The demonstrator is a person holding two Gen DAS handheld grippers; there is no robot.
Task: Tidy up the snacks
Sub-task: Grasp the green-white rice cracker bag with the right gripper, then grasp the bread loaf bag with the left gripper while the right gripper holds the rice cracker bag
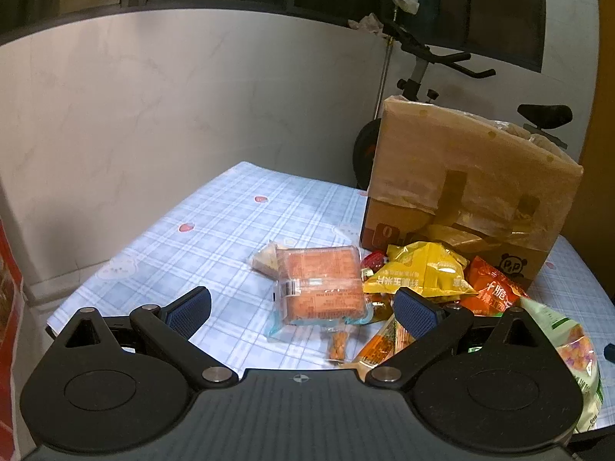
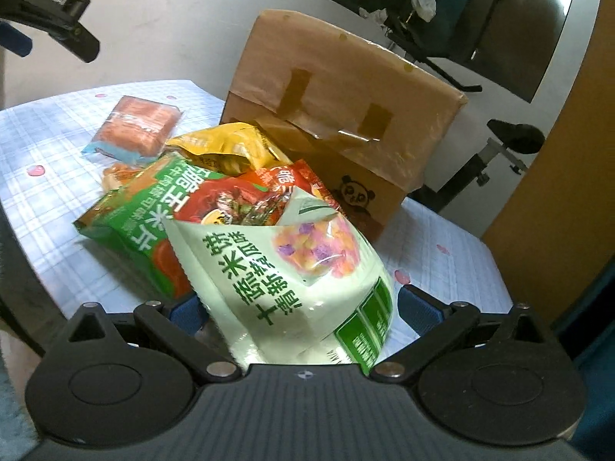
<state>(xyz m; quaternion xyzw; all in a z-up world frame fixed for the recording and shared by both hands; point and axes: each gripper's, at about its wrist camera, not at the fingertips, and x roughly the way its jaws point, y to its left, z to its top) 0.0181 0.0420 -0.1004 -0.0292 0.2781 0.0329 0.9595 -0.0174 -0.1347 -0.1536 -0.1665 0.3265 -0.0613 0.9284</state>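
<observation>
A heap of snack packets lies on the checked table [image 1: 215, 223], pressed against the foot of a taped cardboard box [image 2: 346, 107] that stands at about one o'clock from both claws. Nearest the right claw [image 2: 303, 307] is a pale green rice-cracker bag [image 2: 284, 284], its lower end lying between the spread blue pads; the pads flank it on either side, and whether they touch it yet cannot be told, so the bag looks framed rather than gripped. Behind it, toward eleven o'clock, a darker green bag [image 2: 134, 215] and a red bag [image 2: 226, 196] overlap, with a yellow bag [image 2: 226, 146] against the box.

The left claw [image 1: 303, 307] hangs wide open and empty above the table, a clear-wrapped orange cake packet [image 1: 319, 284] lying at its twelve o'clock and the yellow bag [image 1: 419, 272] at one o'clock. Small orange sachets [image 1: 378, 345] lie just under its right pad.

The step in hand appears to be taking the pale green bag. It would go best if the right claw closed on the flat sealed edge rather than the air-filled belly, firmly enough to hold slippery film without crushing the crackers, then lifted straight up so the bags leaning on it do not slide off the table. An exercise bike [image 1: 423, 73] stands beyond the box.
</observation>
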